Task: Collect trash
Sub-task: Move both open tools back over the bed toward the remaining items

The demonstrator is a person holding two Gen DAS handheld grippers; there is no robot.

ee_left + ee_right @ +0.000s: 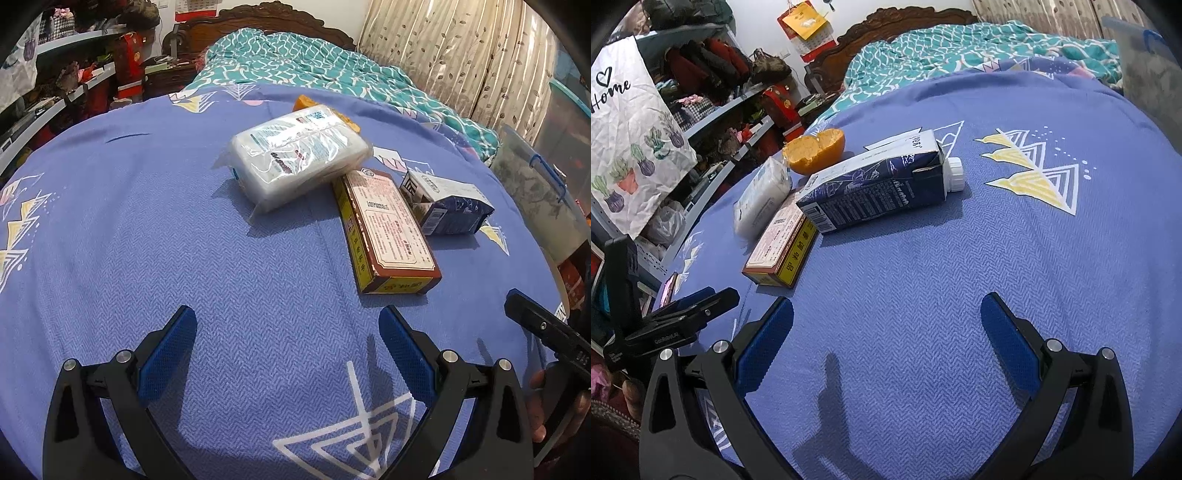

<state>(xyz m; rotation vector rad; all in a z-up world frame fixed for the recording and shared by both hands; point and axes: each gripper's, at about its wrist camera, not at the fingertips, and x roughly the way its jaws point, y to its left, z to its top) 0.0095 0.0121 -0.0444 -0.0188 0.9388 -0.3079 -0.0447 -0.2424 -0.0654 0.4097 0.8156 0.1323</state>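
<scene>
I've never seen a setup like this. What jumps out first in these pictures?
A small heap of trash in the middle of a blue bedsheet: a navy milk carton lying on its side, a brown box beside it, a plastic-wrapped white pack and an orange peel behind. Nearer the camera, the left gripper and right gripper hover open over bare sheet.
</scene>
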